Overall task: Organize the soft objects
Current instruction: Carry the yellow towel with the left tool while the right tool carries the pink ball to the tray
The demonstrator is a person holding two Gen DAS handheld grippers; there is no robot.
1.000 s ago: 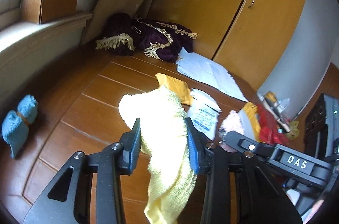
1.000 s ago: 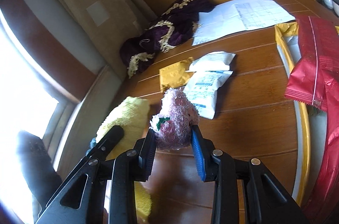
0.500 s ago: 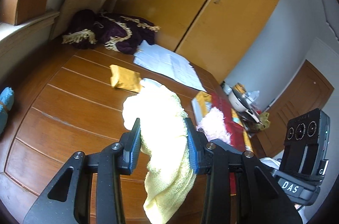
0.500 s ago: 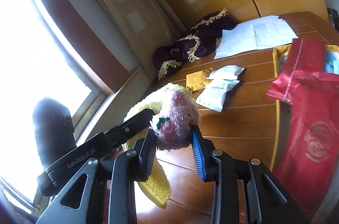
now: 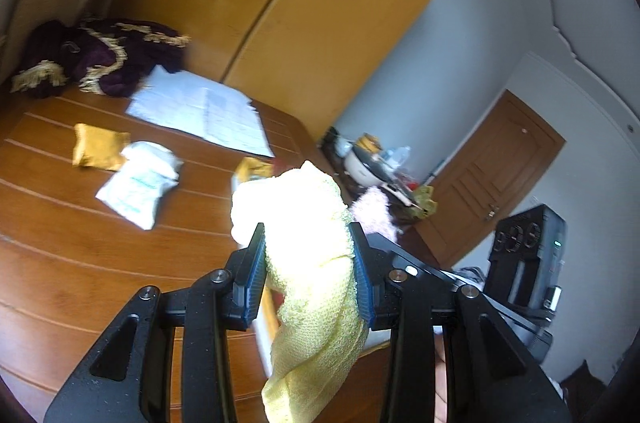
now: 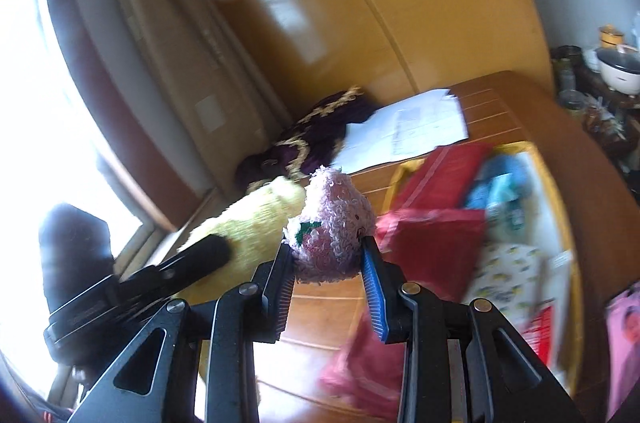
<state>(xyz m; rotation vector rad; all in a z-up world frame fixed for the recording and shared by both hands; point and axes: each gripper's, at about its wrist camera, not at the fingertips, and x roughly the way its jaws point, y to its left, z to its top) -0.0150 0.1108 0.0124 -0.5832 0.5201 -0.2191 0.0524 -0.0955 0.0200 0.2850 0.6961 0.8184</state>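
Both grippers have swung right since the earlier frames, so the blue roll by the window is gone from the left view and a door [image 5: 500, 179] now shows.

On the table [image 5: 80, 243], at far left, lies a purple cloth [image 5: 100, 59], then papers [image 5: 200, 111], a gold packet [image 5: 98, 153] touching a white packet [image 5: 136, 183]. The left gripper [image 5: 308, 271] is clamped on a yellow towel [image 5: 316, 263], held above the table, its tail hanging below the blue pads. Just right of the towel sits the pink plush [image 5: 374, 209].

From the right wrist, the towel [image 6: 256, 223] touches the plush [image 6: 332, 227], which the right gripper [image 6: 328, 271] squeezes between its pads, off the table. Farther right a yellow-rimmed tray [image 6: 560, 195] holds red bags [image 6: 436, 215] and blue items [image 6: 500, 183]; this side is blurred.
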